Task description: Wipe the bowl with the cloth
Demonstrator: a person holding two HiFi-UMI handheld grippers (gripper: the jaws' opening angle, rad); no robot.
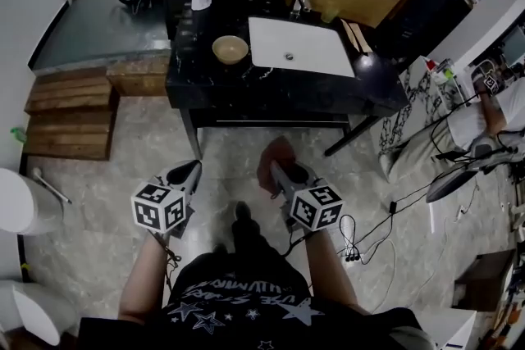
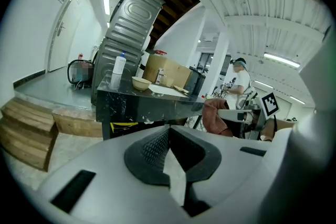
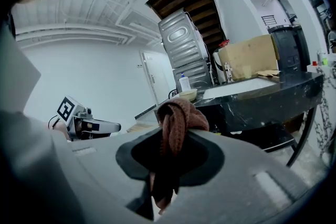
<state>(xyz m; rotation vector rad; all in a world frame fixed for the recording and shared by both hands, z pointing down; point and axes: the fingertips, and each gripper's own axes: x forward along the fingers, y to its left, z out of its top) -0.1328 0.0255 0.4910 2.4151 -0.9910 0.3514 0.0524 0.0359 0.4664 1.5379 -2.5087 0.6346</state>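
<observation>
The fingers of the right gripper [image 3: 169, 139] are clamped on a bunched reddish-brown cloth [image 3: 177, 115] that bulges above them at the frame's centre. The fingers of the left gripper [image 2: 167, 136] are pressed together with nothing between them. In the head view both grippers sit low over the pale floor [image 1: 107, 176], well apart from the cream round bowl [image 1: 230, 49], which stands upper middle on the black marble tabletop [image 1: 205, 82], just left of a white rectangular sink [image 1: 316, 53].

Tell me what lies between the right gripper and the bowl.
In the head view, only bare floor and the front edge of the black counter separate the right gripper, shut on the cloth, from the bowl standing beside the sink.
</observation>
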